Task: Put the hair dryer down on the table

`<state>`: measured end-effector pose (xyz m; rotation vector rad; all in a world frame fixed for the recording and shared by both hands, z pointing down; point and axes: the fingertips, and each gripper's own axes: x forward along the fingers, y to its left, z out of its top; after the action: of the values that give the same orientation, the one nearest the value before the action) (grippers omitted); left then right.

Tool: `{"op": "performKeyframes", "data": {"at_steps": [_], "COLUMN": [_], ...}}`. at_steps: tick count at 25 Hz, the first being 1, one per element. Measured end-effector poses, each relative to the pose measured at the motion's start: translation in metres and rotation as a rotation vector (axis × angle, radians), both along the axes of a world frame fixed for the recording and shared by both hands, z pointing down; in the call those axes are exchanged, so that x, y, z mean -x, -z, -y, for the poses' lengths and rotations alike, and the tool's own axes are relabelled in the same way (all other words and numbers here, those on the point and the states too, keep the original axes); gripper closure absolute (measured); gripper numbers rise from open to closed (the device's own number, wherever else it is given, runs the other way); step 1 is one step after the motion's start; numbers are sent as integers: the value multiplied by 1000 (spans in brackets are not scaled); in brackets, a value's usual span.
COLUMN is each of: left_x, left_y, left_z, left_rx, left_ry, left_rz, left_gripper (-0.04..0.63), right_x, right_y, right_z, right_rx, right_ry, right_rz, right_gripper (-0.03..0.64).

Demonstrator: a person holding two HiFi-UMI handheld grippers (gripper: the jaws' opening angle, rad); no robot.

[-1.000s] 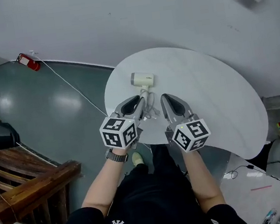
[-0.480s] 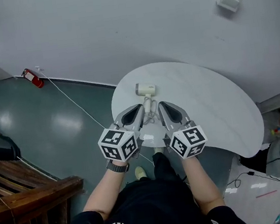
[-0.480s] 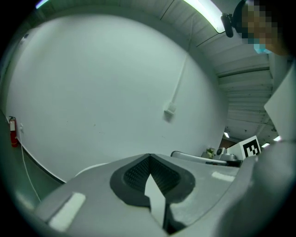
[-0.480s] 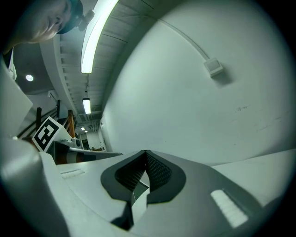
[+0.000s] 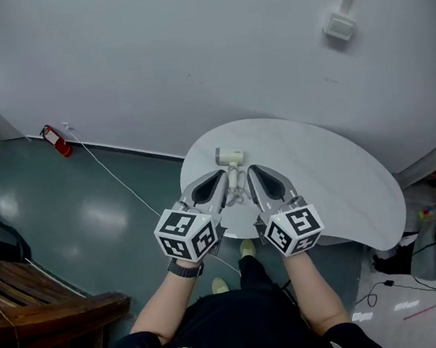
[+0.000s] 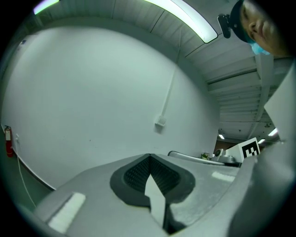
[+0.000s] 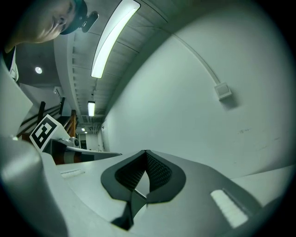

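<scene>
Two tongs and one appliance, shown at what appears to be the close of the task. The hair dryer point(image 5: 229, 158) lies on the bench point(image 5: 337, 169), on the part of the round white top nearest the person. Its pale barrel lies crosswise and its handle points towards the near edge of the bench; nothing holds it. The left tongs point(image 5: 220, 174) and the right tongs point(image 5: 252, 169) hover side by side above that near edge with their tips aimed across the top. One sits on each side of the handle; the head view is too small to tell whether either touches it. In the left gripper view and the right gripper view alike, the jaws are closed tip to tip. The dark ribbed pads meet at their apex with nothing caught between them. Both cameras look over the bench at the blank wall beyond it, so the dryer does not appear in either. Judgement of progress: the placing is done, since the dryer rests on the top by itself and both tongs are empty. What is left, at most, is to draw the tongs clear of the bench. Well apart from the bench, a red fire extinguisher point(image 5: 56, 140) stands by the wall, and a white cable point(image 5: 119, 178) runs over the floor towards the foot of the bench.
</scene>
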<state>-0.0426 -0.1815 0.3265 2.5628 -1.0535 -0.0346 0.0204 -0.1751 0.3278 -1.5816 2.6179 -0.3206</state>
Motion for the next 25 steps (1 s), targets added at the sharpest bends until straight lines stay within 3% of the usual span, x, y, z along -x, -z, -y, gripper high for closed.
{"op": "performKeyframes", "data": {"at_steps": [25], "left_x": [-2], "left_y": [16], "left_z": [-22], "left_rx": [-21], "left_ry": [4], "left_rz": [-34], "left_gripper": [595], "right_x": [0], "right_y": [21], "right_z": [-24], "right_rx": [-50], "right_ry": [-13], "right_rz": [-26], "right_gripper": [595]}}
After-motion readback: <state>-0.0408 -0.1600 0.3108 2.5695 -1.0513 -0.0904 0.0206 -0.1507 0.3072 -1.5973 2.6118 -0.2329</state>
